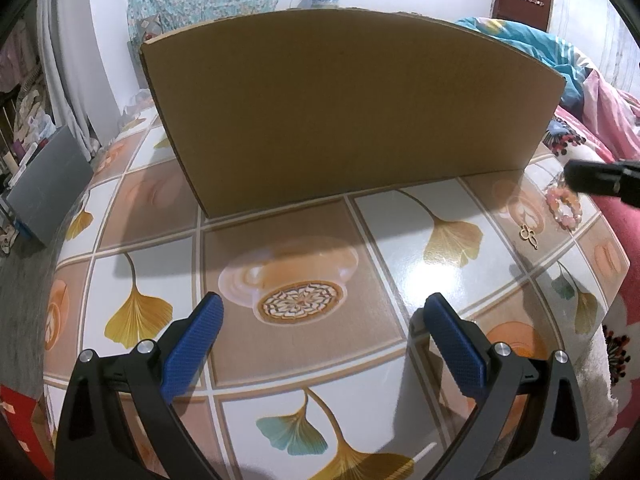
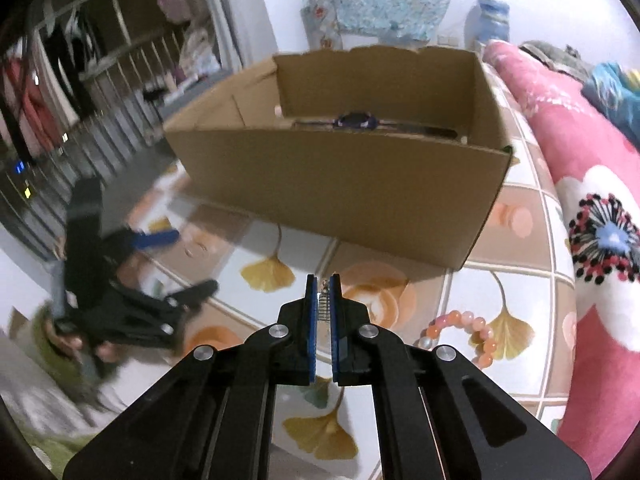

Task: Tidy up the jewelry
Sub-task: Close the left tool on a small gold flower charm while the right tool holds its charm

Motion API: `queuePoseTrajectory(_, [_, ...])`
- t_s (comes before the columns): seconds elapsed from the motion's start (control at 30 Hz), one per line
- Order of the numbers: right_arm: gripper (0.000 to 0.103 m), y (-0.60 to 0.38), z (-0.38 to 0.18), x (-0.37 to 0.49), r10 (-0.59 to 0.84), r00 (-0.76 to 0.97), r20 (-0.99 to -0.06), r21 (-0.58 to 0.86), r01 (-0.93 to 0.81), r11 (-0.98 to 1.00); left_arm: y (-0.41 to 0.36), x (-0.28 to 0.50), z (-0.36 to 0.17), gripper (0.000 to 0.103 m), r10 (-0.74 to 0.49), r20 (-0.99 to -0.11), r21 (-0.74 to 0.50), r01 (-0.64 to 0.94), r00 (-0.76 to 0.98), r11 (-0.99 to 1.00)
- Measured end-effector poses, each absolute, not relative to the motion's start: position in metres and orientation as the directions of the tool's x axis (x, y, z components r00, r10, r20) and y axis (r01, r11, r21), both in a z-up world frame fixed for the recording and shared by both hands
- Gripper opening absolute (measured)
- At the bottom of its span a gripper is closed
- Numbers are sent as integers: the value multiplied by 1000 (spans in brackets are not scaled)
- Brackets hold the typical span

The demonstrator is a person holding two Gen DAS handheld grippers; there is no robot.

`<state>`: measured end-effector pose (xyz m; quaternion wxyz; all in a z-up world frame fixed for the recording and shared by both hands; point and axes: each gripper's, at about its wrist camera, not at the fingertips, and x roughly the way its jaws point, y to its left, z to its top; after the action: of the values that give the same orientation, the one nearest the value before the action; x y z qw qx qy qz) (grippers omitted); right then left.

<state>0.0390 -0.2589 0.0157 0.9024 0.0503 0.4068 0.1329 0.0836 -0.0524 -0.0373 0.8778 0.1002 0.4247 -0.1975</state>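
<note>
Jaws: right gripper (image 2: 323, 280) pinching silver chain (image 2: 323, 307) | left gripper (image 1: 322, 304) wide, empty | box (image 2: 340, 184) inside: right view only

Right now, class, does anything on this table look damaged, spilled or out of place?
Two things. The brown cardboard box has a ragged, torn top edge on its far wall. A pink beaded bracelet and a small gold-coloured charm lie loose on the patterned tablecloth, outside it.

1. Your left gripper (image 1: 320, 320) hangs over the patterned worktop (image 1: 304, 344), its blue pads wide apart with nothing between them.
2. The cardboard box (image 1: 352, 112) stands ahead.
3. At the right, a pink bead bracelet (image 1: 565, 206) lies beside a small gold piece (image 1: 530, 235), under your right gripper's dark tip (image 1: 592, 182).
</note>
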Motion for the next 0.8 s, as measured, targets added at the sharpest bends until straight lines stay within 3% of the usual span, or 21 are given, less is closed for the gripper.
queuePoseTrajectory(0.2, [4,-262,9,37,300,646,-702,253,-168,953,-53,85,-34,99,-252,-800,1,421,545,907])
queuePoseTrajectory(0.4, [4,-276,1,22,310,651,-692,284,-149,947,-76,69,-6,97,-442,-720,-79,569,535,818])
queuePoseTrajectory(0.5, [4,-284,-1,14,314,660,-683,299,-139,944,-102,64,-2,86,-507,-713,-66,673,485,737])
queuePoseTrajectory(0.63, [4,-296,-4,7,325,670,-667,323,-133,937,-134,65,-3,62,-550,-737,-64,770,392,635])
queuePoseTrajectory(0.8, [4,-307,-11,3,346,684,-642,356,-134,925,-160,74,-11,45,-547,-782,-65,836,297,546])
